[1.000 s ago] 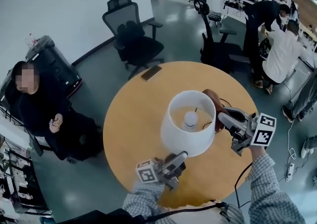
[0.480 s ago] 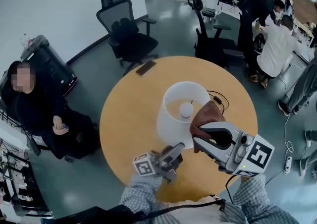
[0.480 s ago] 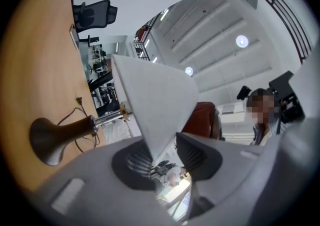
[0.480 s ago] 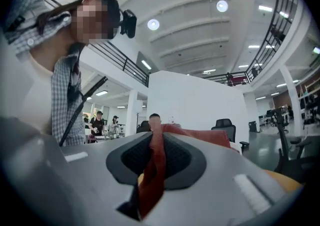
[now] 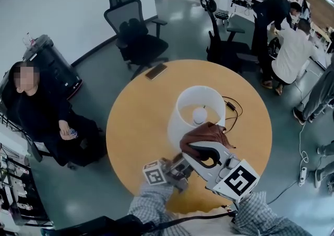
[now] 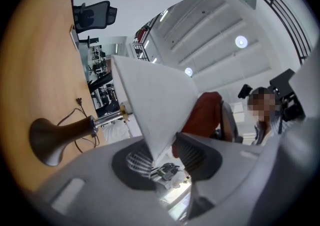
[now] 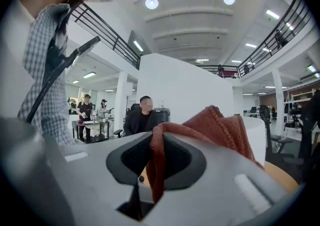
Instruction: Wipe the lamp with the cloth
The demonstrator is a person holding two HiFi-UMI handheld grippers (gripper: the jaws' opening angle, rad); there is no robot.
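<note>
Tilting up a bit, the left gripper [image 5: 181, 163] pinches the near edge of the lamp [image 5: 188, 107] shade, and just above it the level right gripper [image 5: 201, 149] grips the cloth [image 5: 206, 133], bunched at the shade's rim.

Round wooden tabletop [image 5: 133, 125]. White-shaded lamp [image 5: 180, 125] stands near centre. Phone [image 5: 156, 71] lies flat by far edge. Black cable [image 5: 233, 107] loops right of lamp.

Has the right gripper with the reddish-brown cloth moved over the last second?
Yes. The right gripper, clamping the reddish-brown cloth, swept from the right side of the white lampshade to its near edge.
</note>
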